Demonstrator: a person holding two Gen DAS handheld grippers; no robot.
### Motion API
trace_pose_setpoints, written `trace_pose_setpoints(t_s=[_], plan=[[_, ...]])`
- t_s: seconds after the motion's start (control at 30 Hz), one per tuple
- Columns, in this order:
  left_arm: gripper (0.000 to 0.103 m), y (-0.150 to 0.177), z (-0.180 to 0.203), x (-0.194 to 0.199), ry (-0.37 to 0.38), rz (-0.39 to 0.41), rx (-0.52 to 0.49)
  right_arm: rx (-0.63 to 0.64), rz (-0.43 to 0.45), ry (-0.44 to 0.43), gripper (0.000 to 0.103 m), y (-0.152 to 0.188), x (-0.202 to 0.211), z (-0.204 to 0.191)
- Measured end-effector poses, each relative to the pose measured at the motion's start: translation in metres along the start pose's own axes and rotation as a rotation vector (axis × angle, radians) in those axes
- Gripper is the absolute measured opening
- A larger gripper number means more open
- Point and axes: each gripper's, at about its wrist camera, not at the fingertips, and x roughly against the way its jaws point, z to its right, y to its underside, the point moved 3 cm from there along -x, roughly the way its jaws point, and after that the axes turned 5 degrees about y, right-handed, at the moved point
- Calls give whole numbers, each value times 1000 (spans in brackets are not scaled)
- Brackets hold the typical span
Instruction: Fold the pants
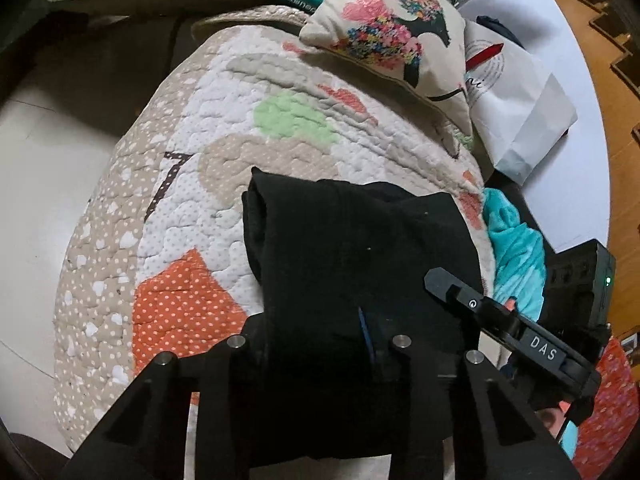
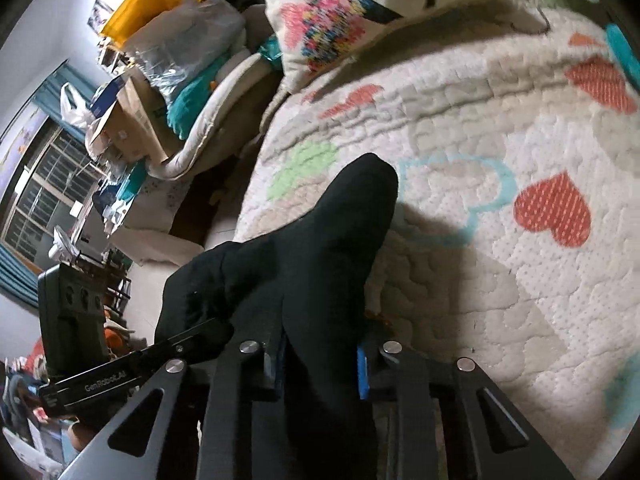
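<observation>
Two claws are both clamped on the same black pants [image 1: 352, 248], which lie bunched and partly folded on a quilted bedspread [image 1: 192, 184] patterned with hearts, dots and coloured patches. In the left wrist view, the left claw [image 1: 320, 356] has the near end of the dark cloth pinched between its fingers, so that the fabric fills the gap and hides most of one blue pad; the folded bulk of the pants spreads away from it across the quilt, its rolled edge toward the left of the picture. The right claw [image 2: 320, 364] likewise grips a thick fold of the pants [image 2: 304, 248], its blue pads [image 2: 362, 376] pressing on either side of the cloth, and from there the fabric runs up in a tapering ridge that ends in a rounded tip on the bedspread [image 2: 500, 280]. Each view catches the other claw at its edge, beside the cloth. A cushion [image 1: 384, 28] printed with a bright floral figure lies at the far end of the bed, a white paper bag [image 1: 520, 112] next to it, and a turquoise fleece [image 1: 516, 256] sits bunched just beside the quilt's right edge. In the right wrist view, boxes and bags [image 2: 160, 60] are piled beyond the bed near a window.
</observation>
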Motion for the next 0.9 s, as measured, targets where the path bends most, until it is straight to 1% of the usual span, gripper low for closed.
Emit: trace_pose_setpoints(t_s=[0.13,0.3,0.57,0.7,0.9], plan=[[31,-4,7,4,34,1,23,20,16,17,26,-6,14,-5],[31,-10,28,4,42,8,-8,43,34,45,26,-17,31,-6],[30,-28,54,-1,15,17,-72,95,54,100,26,-40,48,-6],[30,-38,62,-6,-7,23,-93,107,63,113,26,-48,51,-4],[30,-50,68,-28,-39,12,-99,97,86,126,26,-57,45,8]])
